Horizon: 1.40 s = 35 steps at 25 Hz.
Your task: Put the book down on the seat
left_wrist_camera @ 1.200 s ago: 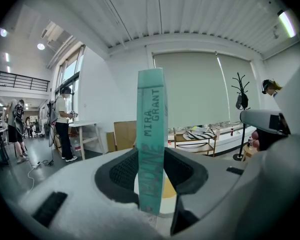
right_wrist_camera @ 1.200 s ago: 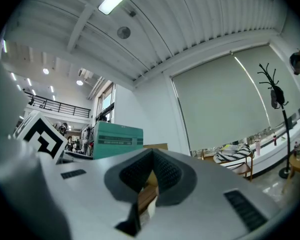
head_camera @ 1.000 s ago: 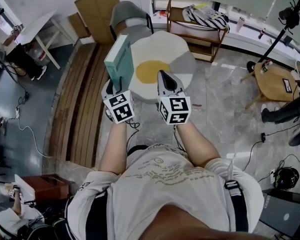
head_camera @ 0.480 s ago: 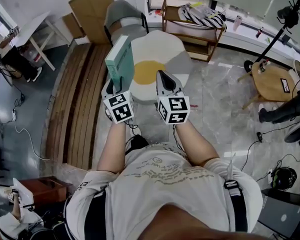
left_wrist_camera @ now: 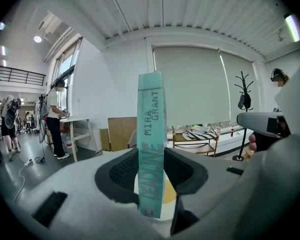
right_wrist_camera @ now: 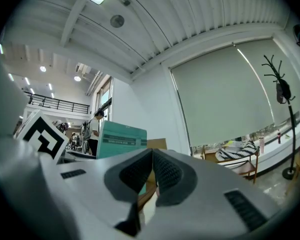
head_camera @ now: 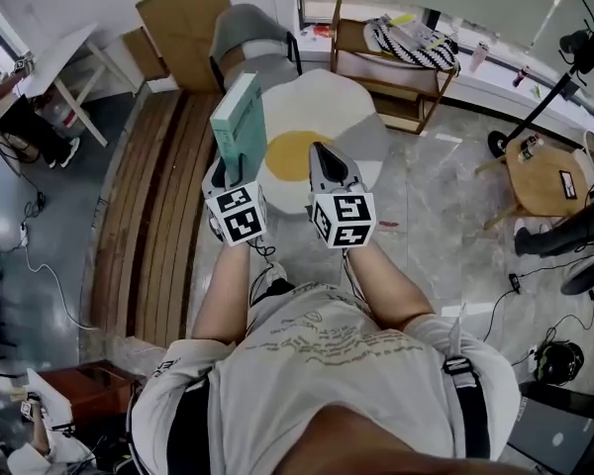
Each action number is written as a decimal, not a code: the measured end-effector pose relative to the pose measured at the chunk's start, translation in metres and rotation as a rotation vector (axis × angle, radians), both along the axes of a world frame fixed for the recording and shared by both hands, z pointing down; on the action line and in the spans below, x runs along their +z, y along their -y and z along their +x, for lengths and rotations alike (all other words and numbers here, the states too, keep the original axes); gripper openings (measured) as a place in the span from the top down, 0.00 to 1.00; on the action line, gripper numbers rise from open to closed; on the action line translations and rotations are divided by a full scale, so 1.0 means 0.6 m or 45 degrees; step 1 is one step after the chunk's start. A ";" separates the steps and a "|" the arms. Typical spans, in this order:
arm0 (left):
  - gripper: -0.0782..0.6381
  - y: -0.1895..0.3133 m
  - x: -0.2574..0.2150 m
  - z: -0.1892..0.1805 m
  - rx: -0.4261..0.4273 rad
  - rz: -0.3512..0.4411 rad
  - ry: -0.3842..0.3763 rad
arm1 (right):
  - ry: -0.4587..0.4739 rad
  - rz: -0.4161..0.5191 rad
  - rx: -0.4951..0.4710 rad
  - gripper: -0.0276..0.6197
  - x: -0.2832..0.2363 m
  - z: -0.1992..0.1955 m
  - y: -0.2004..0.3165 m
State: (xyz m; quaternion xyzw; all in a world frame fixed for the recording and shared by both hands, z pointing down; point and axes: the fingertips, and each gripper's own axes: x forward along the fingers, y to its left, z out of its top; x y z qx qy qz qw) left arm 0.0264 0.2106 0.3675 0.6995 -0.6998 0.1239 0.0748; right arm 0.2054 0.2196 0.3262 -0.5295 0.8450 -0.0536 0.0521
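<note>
A teal book (head_camera: pixel 240 115) stands upright on its edge in my left gripper (head_camera: pixel 232 166), whose jaws are shut on its lower part. In the left gripper view the book's spine (left_wrist_camera: pixel 151 134) fills the gap between the dark pads (left_wrist_camera: pixel 122 171) of the left gripper (left_wrist_camera: pixel 151 153). Ahead of both grippers, lower down, lies the seat (head_camera: pixel 348 102), white, egg-shaped, with a yellow middle. My right gripper (head_camera: pixel 320 154) hovers over its near edge, shut and holding nothing. In the right gripper view the right gripper's (right_wrist_camera: pixel 152 153) pads meet, and the book (right_wrist_camera: pixel 121 140) shows to their left.
Wooden slats (head_camera: pixel 153 226) run along the floor at left. Behind the seat stand a grey chair (head_camera: pixel 246 30), cardboard sheets (head_camera: pixel 183 16) and a wooden shelf (head_camera: pixel 401 79) with a striped cloth. A round wooden table (head_camera: pixel 546 174) and cables are at right.
I have moved forward with both grippers, so the room has shifted in the head view and the seat lies a little nearer. The book stays upright in the left gripper.
</note>
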 end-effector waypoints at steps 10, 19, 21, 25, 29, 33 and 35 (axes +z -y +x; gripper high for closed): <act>0.66 0.126 0.017 -0.111 -0.006 -0.053 -0.027 | -0.042 -0.036 -0.035 0.91 0.007 -0.123 0.128; 0.66 0.222 0.026 -0.194 -0.022 -0.067 -0.036 | -0.066 -0.035 -0.050 0.91 0.004 -0.203 0.229; 0.66 0.241 0.025 -0.211 -0.024 -0.071 -0.038 | -0.073 -0.038 -0.052 0.91 0.002 -0.220 0.248; 0.66 0.276 0.025 -0.246 -0.019 -0.088 -0.037 | -0.075 -0.056 -0.050 0.91 -0.003 -0.253 0.285; 0.66 0.306 0.040 -0.279 -0.007 -0.097 -0.052 | -0.078 -0.062 -0.040 0.91 0.005 -0.284 0.316; 0.66 0.324 0.052 -0.309 -0.004 -0.112 -0.056 | -0.082 -0.070 -0.030 0.91 0.014 -0.308 0.342; 0.66 0.334 0.056 -0.325 0.002 -0.109 -0.055 | -0.075 -0.071 -0.019 0.91 0.016 -0.321 0.354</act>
